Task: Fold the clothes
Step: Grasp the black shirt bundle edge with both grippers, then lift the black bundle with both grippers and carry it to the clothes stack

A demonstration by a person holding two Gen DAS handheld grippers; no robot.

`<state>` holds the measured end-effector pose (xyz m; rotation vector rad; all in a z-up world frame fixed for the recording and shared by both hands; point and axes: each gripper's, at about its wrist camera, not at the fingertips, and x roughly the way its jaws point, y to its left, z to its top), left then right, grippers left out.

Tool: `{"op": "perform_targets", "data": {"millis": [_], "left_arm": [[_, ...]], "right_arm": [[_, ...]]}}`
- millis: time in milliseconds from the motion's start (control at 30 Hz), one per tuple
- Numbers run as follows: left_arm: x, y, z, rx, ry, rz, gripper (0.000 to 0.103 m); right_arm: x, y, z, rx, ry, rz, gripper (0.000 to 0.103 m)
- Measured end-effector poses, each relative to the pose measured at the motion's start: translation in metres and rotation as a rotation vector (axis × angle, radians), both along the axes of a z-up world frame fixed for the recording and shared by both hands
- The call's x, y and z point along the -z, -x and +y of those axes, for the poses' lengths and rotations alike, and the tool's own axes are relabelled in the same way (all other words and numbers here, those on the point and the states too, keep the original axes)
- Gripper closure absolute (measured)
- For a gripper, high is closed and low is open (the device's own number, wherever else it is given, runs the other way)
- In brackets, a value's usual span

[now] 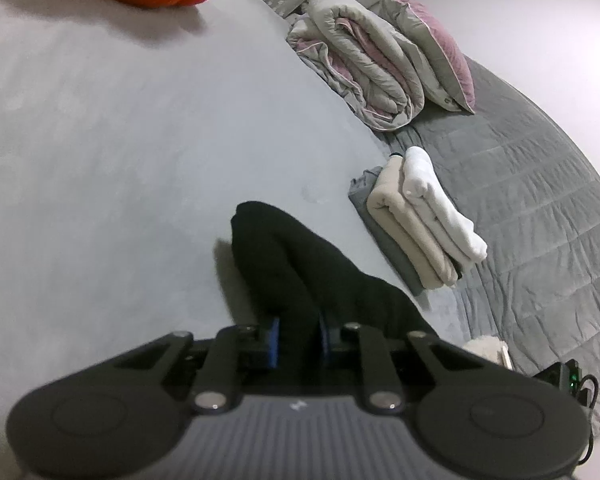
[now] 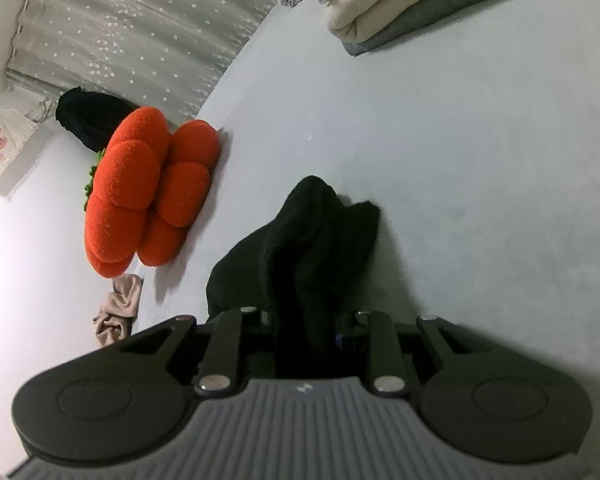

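Note:
A black garment [image 1: 284, 252] lies bunched on the pale grey bed sheet [image 1: 120, 160]. In the left wrist view, one end of it runs in between the blue pads [image 1: 274, 340] of my left gripper [image 1: 299, 336], which is shut on the cloth. In the right wrist view, the black garment [image 2: 312, 232] rises in folds and passes between the fingers of my right gripper [image 2: 306, 328], which is shut on it too; the cloth hides the fingertips. A stack of folded clothes [image 1: 416, 220], grey, beige and white, sits to the right of the garment.
A rolled duvet [image 1: 364, 64] and a pillow [image 1: 432, 48] lie at the back on a grey quilt [image 1: 520, 184]. An orange cushion [image 2: 140, 192] sits at the left, with a crumpled beige cloth [image 2: 116, 308] below it. A small device with a green light [image 1: 564, 376] sits at the lower right.

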<state>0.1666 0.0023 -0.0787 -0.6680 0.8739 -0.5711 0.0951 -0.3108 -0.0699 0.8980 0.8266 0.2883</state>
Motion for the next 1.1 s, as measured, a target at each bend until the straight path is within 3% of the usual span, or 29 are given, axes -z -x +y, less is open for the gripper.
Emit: {"op": "perform_targets", "data": {"millis": [233, 333, 400, 800, 933, 1000, 1033, 1100], "left_arm": [[0.0, 0.0, -0.001, 0.008, -0.043, -0.001, 0.085], [0.002, 0.0, -0.002, 0.011, -0.072, -0.001, 0.081], [0.002, 0.0, -0.002, 0.008, -0.084, -0.001, 0.07], [0.008, 0.002, -0.003, -0.002, -0.09, -0.008, 0.069], [0.009, 0.004, -0.005, -0.012, -0.09, -0.019, 0.07], [0.009, 0.004, -0.006, -0.019, -0.095, -0.024, 0.073], [0.009, 0.005, -0.006, -0.022, -0.099, -0.026, 0.073], [0.008, 0.006, -0.007, -0.025, -0.11, -0.03, 0.085]], "right_arm": [[0.0, -0.001, 0.001, 0.002, 0.023, 0.018, 0.076], [0.001, -0.002, 0.001, 0.005, 0.046, 0.026, 0.072], [0.0, -0.001, 0.0, 0.01, 0.068, 0.024, 0.062], [0.001, -0.002, 0.006, 0.01, 0.165, -0.031, 0.046], [0.002, -0.004, 0.012, -0.002, 0.187, -0.053, 0.046], [0.004, -0.005, 0.014, -0.001, 0.181, -0.051, 0.062], [0.006, -0.006, 0.014, -0.001, 0.169, -0.045, 0.065], [0.008, -0.008, 0.014, -0.004, 0.15, -0.041, 0.072]]}}
